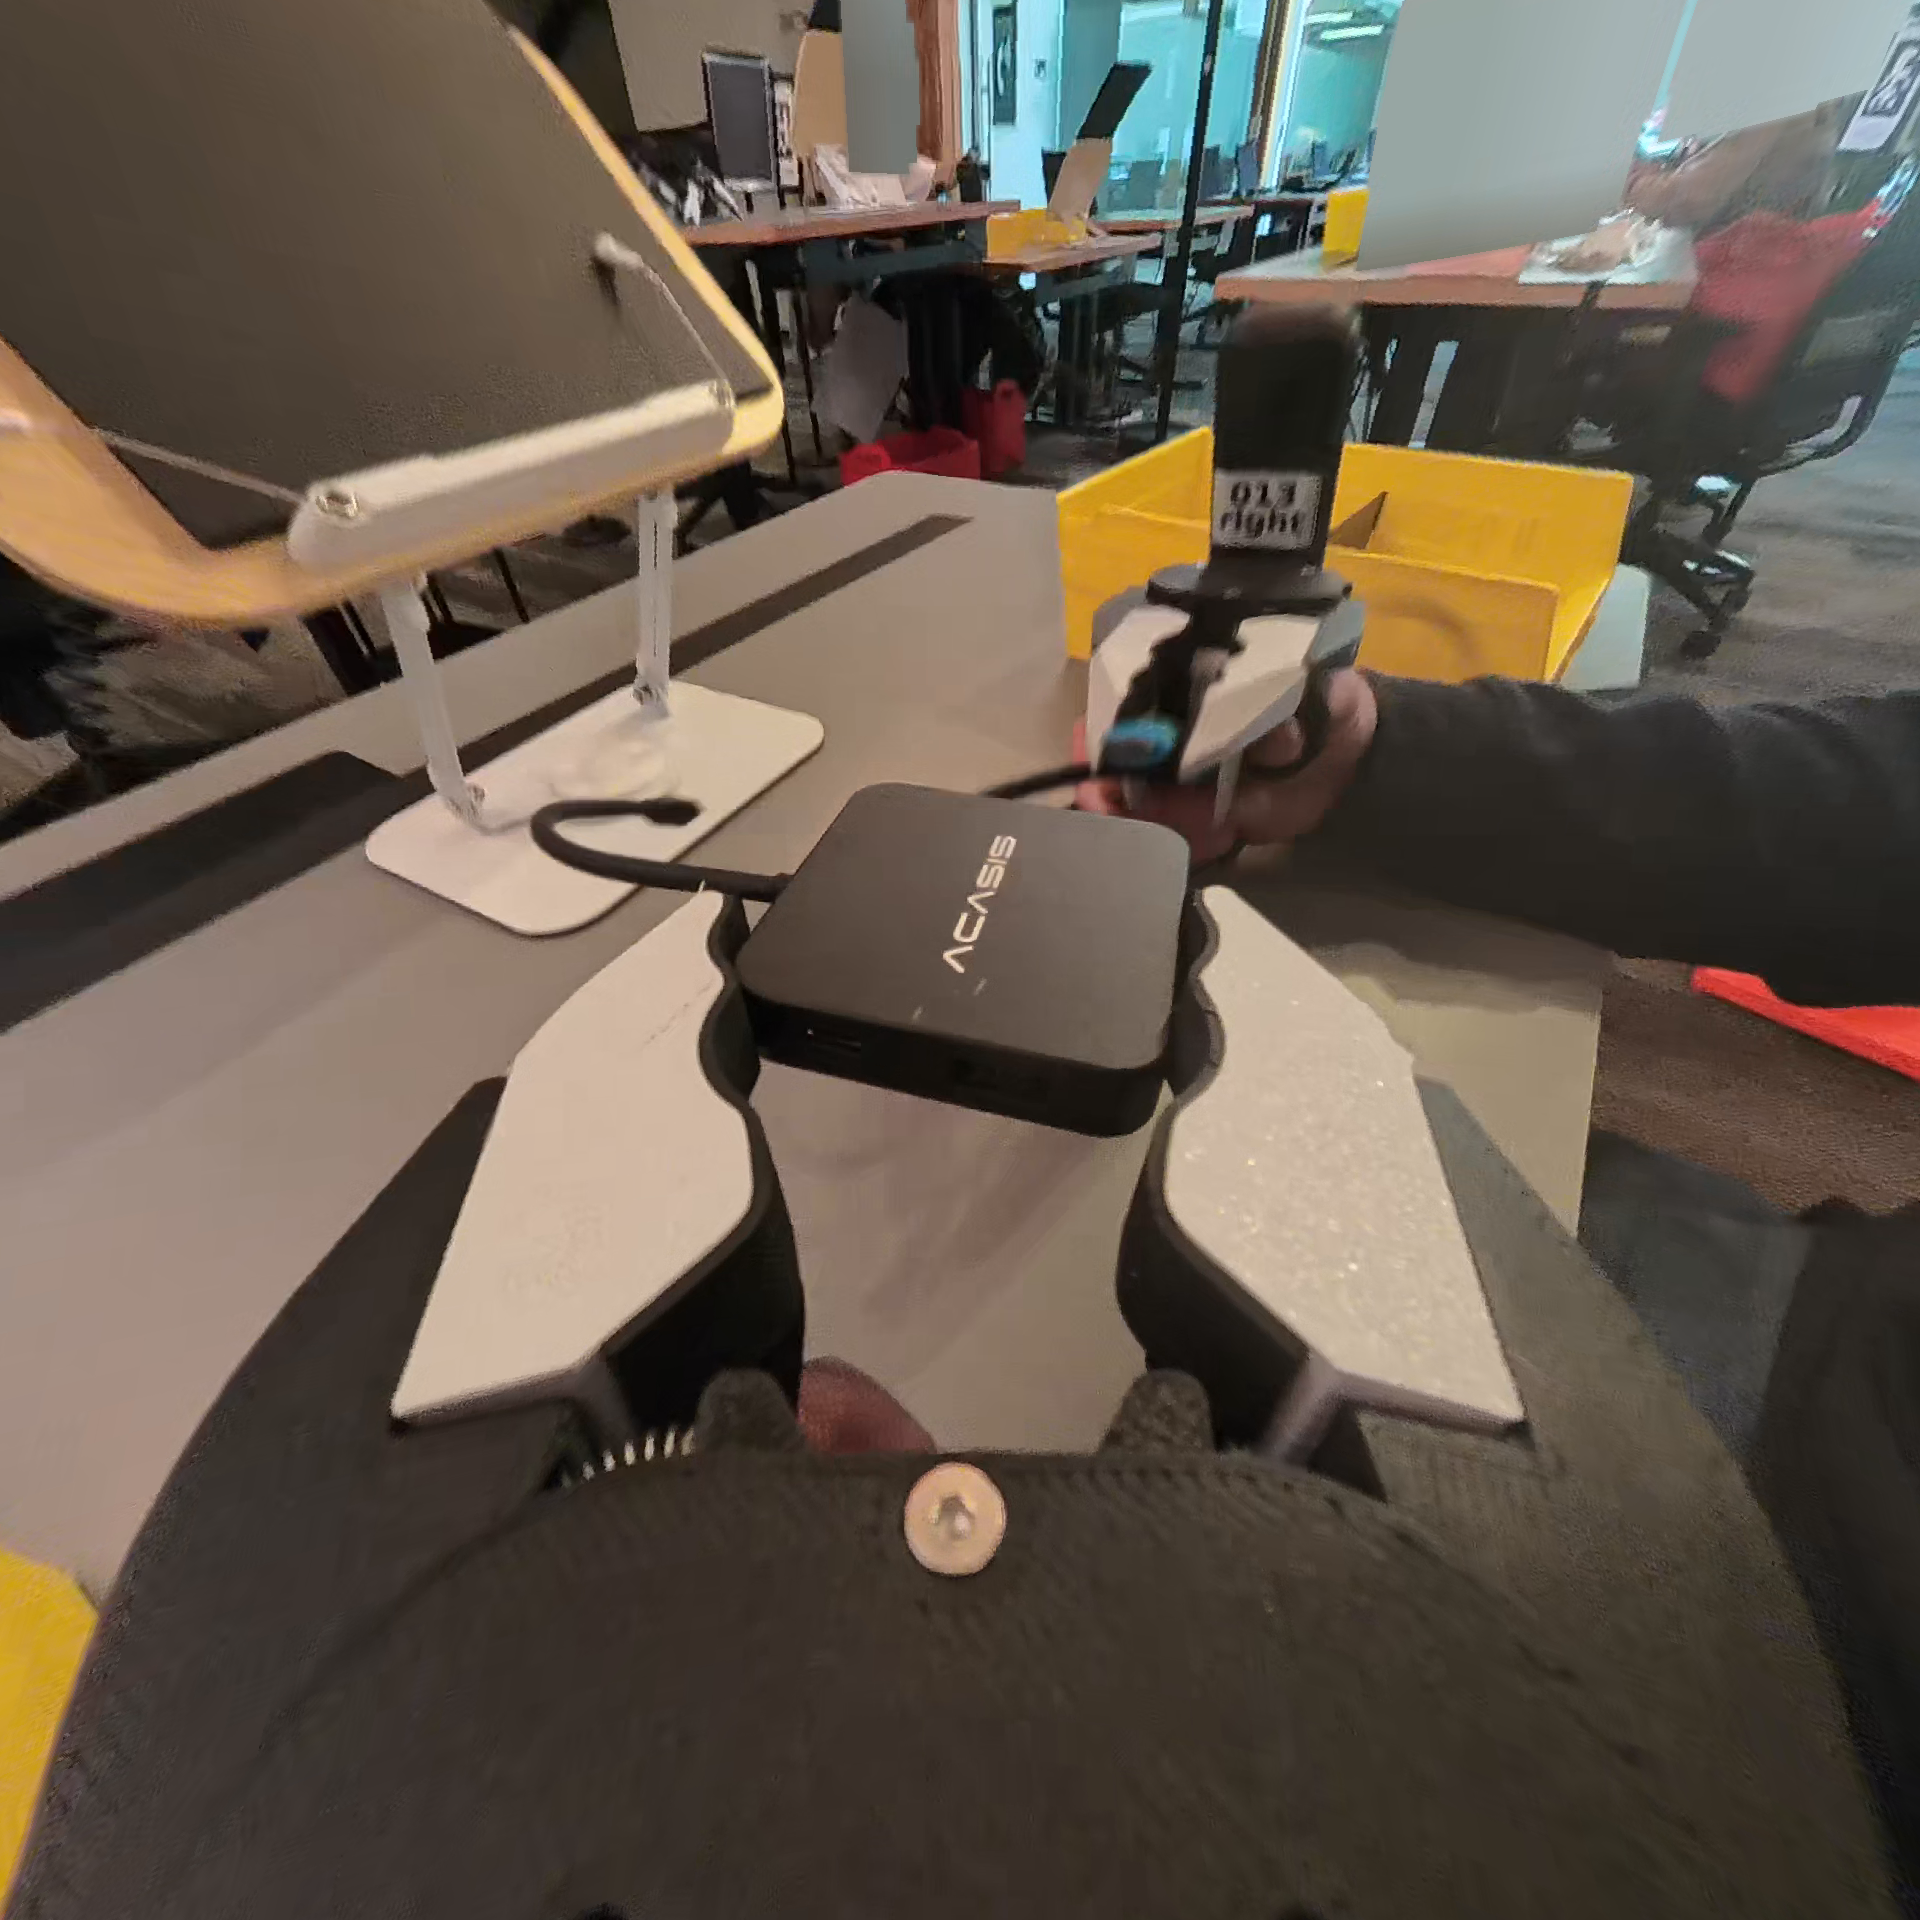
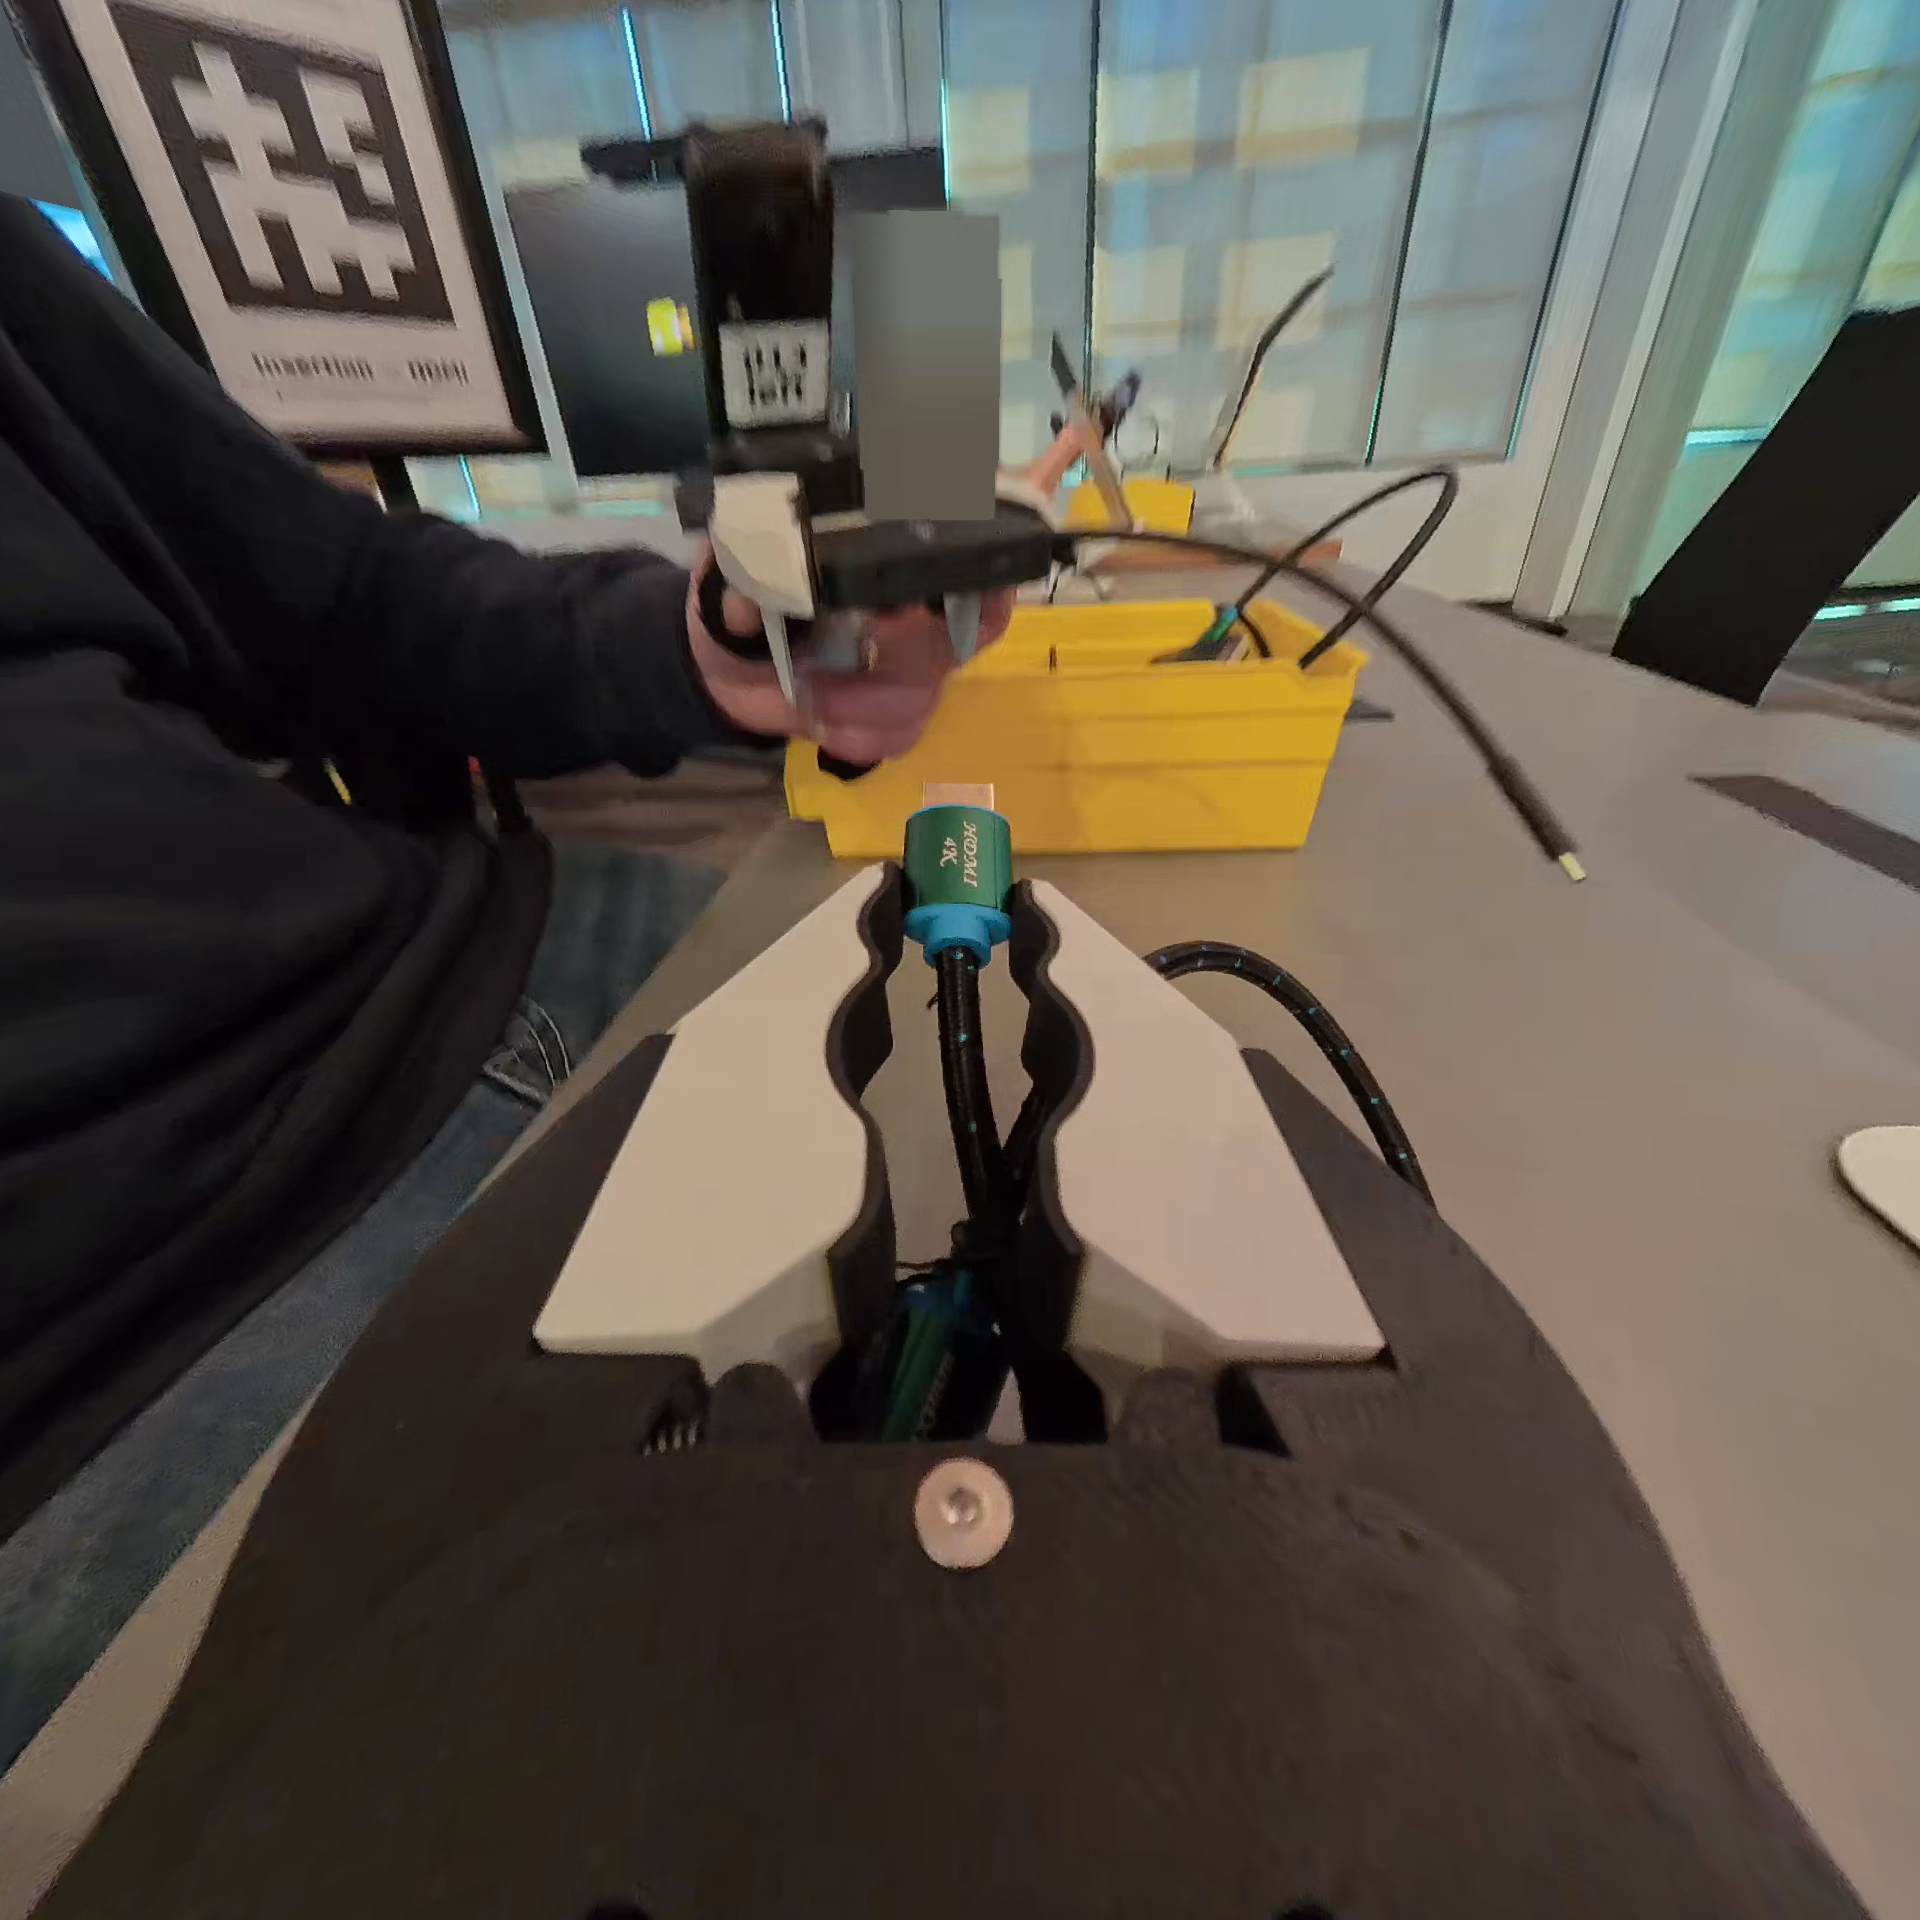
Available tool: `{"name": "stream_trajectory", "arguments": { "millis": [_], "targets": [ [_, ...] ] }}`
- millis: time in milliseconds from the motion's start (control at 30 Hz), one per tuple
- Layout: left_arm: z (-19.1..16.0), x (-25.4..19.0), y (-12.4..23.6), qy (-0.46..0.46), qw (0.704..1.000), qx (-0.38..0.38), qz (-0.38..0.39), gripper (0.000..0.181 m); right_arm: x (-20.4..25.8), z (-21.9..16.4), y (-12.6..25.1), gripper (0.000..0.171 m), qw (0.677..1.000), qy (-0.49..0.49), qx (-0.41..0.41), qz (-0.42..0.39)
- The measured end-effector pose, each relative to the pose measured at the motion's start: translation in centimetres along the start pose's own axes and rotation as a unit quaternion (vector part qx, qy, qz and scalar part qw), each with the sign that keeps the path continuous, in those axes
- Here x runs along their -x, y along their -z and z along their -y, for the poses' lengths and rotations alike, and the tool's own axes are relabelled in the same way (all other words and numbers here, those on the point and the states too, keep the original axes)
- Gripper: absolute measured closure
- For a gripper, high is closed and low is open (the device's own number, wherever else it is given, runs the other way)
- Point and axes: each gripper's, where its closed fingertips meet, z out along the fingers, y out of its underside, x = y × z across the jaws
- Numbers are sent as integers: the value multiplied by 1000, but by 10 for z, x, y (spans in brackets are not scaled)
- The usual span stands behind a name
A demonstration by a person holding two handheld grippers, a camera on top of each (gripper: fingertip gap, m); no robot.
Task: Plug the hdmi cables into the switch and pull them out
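My left gripper (image 1: 961, 940) is shut on a flat black switch box (image 1: 966, 945) and holds it above the grey table (image 1: 260, 1039). The box's short black cable (image 1: 623, 842) hangs free at its far left. My right gripper (image 2: 956, 904) is shut on a green HDMI plug (image 2: 957, 862) with a blue collar and a gold tip pointing forward. Its braided black cable (image 2: 1299, 1018) loops back to the right. In the right wrist view the left gripper holds the switch (image 2: 935, 566) level, some way beyond the plug. In the left wrist view the right gripper (image 1: 1174, 717) sits just behind the switch.
A yellow bin (image 2: 1081, 727) with more cables stands on the table behind the plug, and a second yellow bin (image 1: 1351, 561) stands at the far table edge. A white stand (image 1: 592, 800) carries a tilted screen at the left. A person's dark sleeves hold both grippers. My hands' fingertips stand some 11 centimeters from each other.
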Motion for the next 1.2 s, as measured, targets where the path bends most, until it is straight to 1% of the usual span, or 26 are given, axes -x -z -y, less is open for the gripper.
{"name": "stream_trajectory", "arguments": {
  "millis": [67, 167, 233, 300, 400, 433, 467, 500, 533, 633, 700, 833, 900, 933, 1067, 1200],
  "targets": [
    [1, -4, -4, -11, 1000, 8, 6, 104, 3, -13, -10, 153, 999, 6, 34, 3],
    [-14, -15, -15, -15, 999, 37, 1, 104, 7, -42, -19, 153, 993, 14, 116, 11],
    [-20, -16, -20, 7, 999, 41, 1, 104, 12, -46, -20, 153, 991, 25, 133, 12],
    [-26, -19, -24, 16, 999, 50, -6, 104, 11, -58, -17, 152, 983, 54, 177, -6],
    [-33, -16, -26, 19, 998, 62, 3, 104, 14, -67, -14, 137, 975, 73, 210, -12],
    [-35, -15, -27, 23, 998, 65, 6, 104, 14, -70, -13, 137, 972, 78, 222, -16],
    [-37, -14, -28, 29, 997, 67, 7, 104, 12, -72, -12, 132, 969, 83, 233, -23],
    [-39, -14, -28, 34, 997, 69, 6, 104, 9, -74, -11, 123, 965, 88, 246, -36],
    [-41, -14, -29, 38, 997, 71, 4, 104, 5, -77, -10, 121, 958, 99, 263, -50],
    [-45, -13, -30, 37, 996, 79, 7, 104, 0, -80, -3, 119, 938, 136, 307, -84],
    [-44, -13, -29, 37, 996, 79, 6, 104, -2, -84, 5, 118, 931, 133, 325, -98],
    [-48, -14, -31, 37, 996, 86, 4, 104, -4, -107, 24, 129, 912, 96, 387, -99],
    [-50, -16, -32, 38, 995, 90, 1, 104, -11, -120, 31, 150, 894, 85, 425, -113],
    [-51, -17, -33, 37, 995, 92, 0, 104, -14, -122, 32, 160, 890, 81, 433, -119],
    [-51, -18, -33, 34, 995, 93, 0, 104, -21, -119, 29, 165, 884, 90, 437, -142],
    [-49, -17, -33, 37, 995, 87, 4, 104, -20, -93, 31, 167, 888, 90, 414, -177]
  ]
}}
